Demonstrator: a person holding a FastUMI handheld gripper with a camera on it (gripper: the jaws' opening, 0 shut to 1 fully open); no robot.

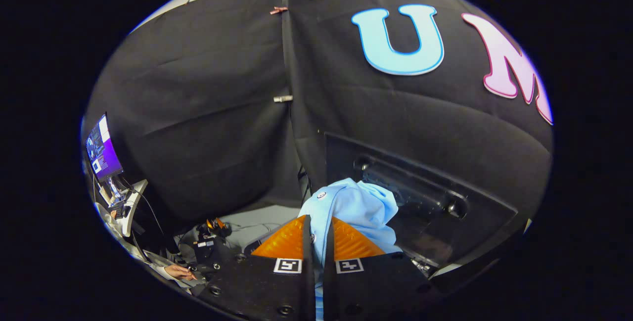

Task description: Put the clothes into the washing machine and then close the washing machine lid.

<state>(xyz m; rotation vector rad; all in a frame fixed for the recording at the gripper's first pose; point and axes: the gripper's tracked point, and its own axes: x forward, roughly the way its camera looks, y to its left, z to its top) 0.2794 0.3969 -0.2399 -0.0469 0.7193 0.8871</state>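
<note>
Pinching the light-blue garment, tool nearly closed.

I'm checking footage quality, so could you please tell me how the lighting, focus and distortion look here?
Gripper view: strong fisheye bending; light blue shirt sharp and evenly lit in the shut claw; faint reflections on the dark raised lid; monitor glows bright.

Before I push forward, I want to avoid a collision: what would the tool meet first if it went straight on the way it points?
The tool is shut on the light blue cloth garment. Straight beyond hangs the raised dark washing machine lid, probably first in line, though depth is unclear.
</note>
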